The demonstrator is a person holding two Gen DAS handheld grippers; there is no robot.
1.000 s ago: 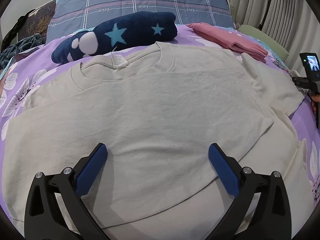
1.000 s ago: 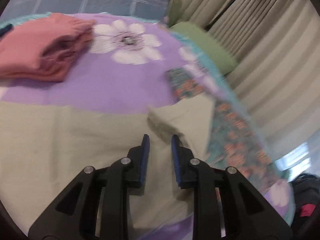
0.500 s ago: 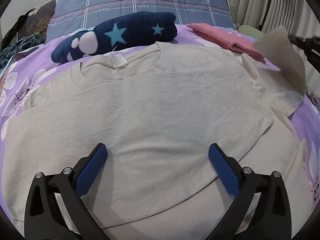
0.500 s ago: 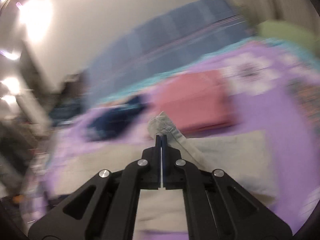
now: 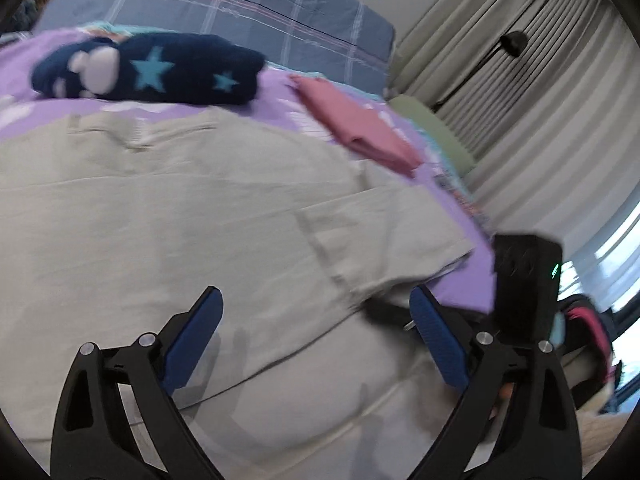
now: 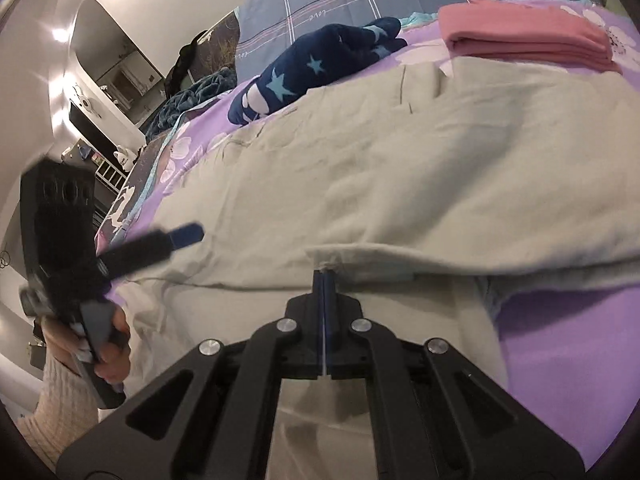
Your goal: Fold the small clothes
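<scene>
A beige T-shirt (image 5: 168, 216) lies spread on the purple floral bed cover; it also fills the right wrist view (image 6: 400, 168). Its right sleeve (image 5: 384, 232) is folded inward over the body. My right gripper (image 6: 325, 276) is shut on the sleeve's hem (image 6: 344, 254) and holds it over the shirt. My left gripper (image 5: 316, 320) is open and empty, low over the shirt's lower right part. The left gripper shows in the right wrist view (image 6: 176, 238), the right gripper in the left wrist view (image 5: 524, 284).
A rolled navy garment with stars (image 5: 152, 68) and a folded pink garment (image 5: 360, 128) lie beyond the shirt's collar. A grey plaid pillow (image 5: 256, 12) is behind them. Curtains (image 5: 540, 112) hang past the bed's right edge.
My right gripper closed on the sleeve, lifted it and carried it inward over the shirt. My left gripper swung to the right, towards the shirt's right side.
</scene>
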